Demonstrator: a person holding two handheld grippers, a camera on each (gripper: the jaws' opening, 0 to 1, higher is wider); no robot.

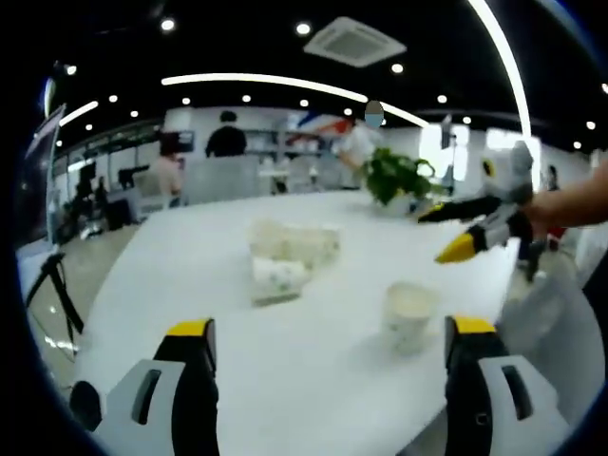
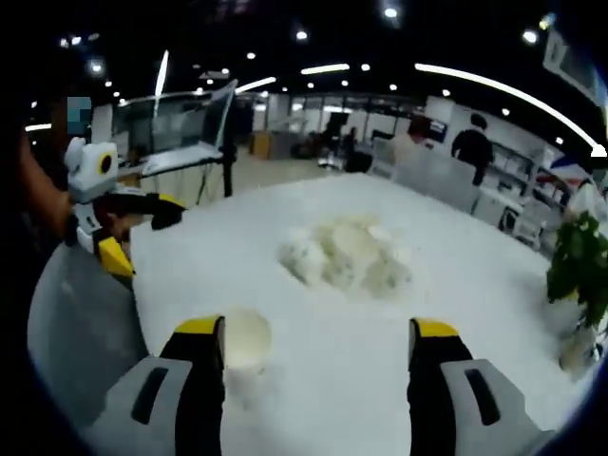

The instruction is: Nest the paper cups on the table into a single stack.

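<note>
A single upright paper cup [image 1: 409,315] stands near the tabletop [image 1: 313,380] edge closest to the person, mouth up, its long axis vertical. In the left gripper view it sits just inside the right jaw of the left tongs [image 1: 328,366]; in the right gripper view the same cup [image 2: 246,338] sits just beside the left jaw of the right tongs [image 2: 316,366]. Both tongs are spread wide and hold nothing. Farther in, toward the middle of the tabletop, lies a cluster of tipped cups [image 1: 285,255], some on their sides, well apart from the upright one. The upright cup looks the nearer target for either hand.
</note>
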